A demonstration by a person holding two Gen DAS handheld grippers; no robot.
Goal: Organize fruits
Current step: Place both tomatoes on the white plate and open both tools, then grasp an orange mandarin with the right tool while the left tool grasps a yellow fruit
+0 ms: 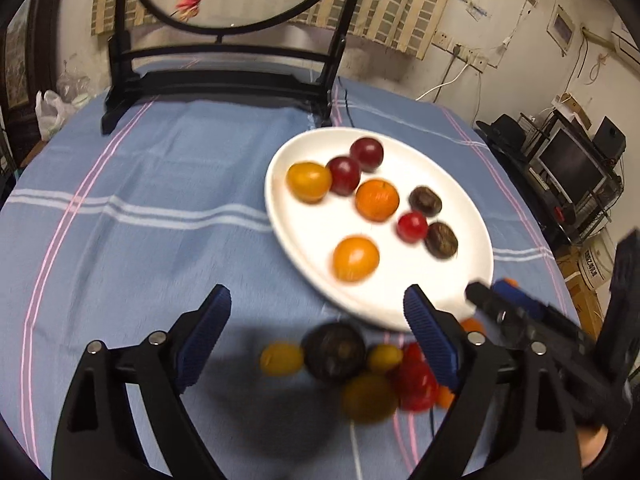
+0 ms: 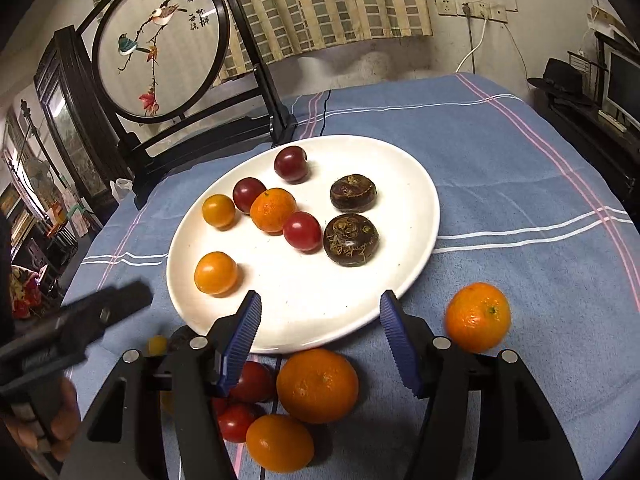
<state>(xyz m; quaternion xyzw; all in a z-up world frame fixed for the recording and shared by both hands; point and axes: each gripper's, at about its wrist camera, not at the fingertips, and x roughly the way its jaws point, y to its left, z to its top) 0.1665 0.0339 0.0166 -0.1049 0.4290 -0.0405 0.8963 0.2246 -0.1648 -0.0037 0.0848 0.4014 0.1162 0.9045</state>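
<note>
With both claws spread and holding nothing, the left claw (image 1: pixel 318 312) and right claw (image 2: pixel 320 320) hover above the loose fruit pile (image 2: pixel 288 400) lying on the blue-clothed surface (image 2: pixel 520 200) just beside the near rim of the white plate (image 2: pixel 304 320), which already carries eight fruits. Risk: the round fruits touch one another, so a descending finger can nudge a neighbour and roll it away; the lone orange (image 2: pixel 478 318) sits apart and seems the safer pick.

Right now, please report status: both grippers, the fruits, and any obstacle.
Left gripper open, empty. Right gripper open, empty, over the near rim of the white plate. Eight fruits on plate; loose mandarin and others on cloth. Nothing in the way.
</note>
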